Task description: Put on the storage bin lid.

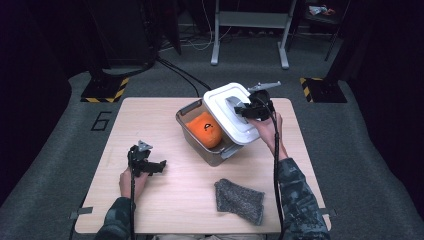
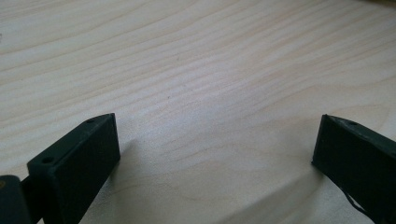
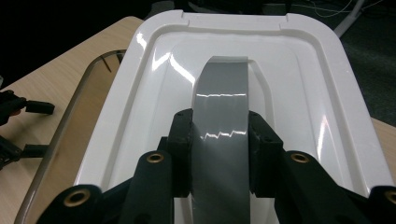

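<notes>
White lid [image 1: 226, 111] tilted, partly over grey bin [image 1: 200, 140].

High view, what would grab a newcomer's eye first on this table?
The white lid, held by its grey handle in the right gripper, hangs tilted over the clear bin's far right side. Inside the bin sits a bright orange thing. The left gripper rests open at the table's near left, and a grey cloth lies near the front edge.
</notes>
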Available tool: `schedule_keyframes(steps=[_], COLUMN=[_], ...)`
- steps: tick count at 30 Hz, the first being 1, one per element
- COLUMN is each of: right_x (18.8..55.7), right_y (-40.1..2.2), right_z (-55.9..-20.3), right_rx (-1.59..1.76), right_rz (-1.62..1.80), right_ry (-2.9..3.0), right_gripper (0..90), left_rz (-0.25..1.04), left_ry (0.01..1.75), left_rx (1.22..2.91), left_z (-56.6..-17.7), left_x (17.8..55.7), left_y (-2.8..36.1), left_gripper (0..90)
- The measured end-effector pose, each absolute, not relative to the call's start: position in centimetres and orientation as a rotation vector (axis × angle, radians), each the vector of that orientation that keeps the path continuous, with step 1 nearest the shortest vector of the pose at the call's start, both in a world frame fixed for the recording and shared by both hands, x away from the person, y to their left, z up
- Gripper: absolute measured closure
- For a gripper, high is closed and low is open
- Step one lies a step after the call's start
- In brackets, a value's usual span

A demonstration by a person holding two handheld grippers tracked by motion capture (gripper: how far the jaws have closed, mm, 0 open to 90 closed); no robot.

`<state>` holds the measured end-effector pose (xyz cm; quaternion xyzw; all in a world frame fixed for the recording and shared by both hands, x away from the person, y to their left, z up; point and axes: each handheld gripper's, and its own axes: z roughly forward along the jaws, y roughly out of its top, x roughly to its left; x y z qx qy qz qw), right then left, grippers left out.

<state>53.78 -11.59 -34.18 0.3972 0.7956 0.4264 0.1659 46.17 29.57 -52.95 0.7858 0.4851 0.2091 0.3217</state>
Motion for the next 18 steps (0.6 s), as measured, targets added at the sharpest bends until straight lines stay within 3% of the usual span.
schedule_keyframes(steps=[18], right_x=[53.8], right_y=[-7.3], right_z=[-35.4], right_rx=[1.094], right_rz=[1.232], right_ry=[2.362], right_gripper=[67.0], left_rz=[0.546], left_ry=[1.278], left_rx=[2.059], left_z=[-53.0], left_x=[46.1], left_y=[29.5], left_gripper=[0.1])
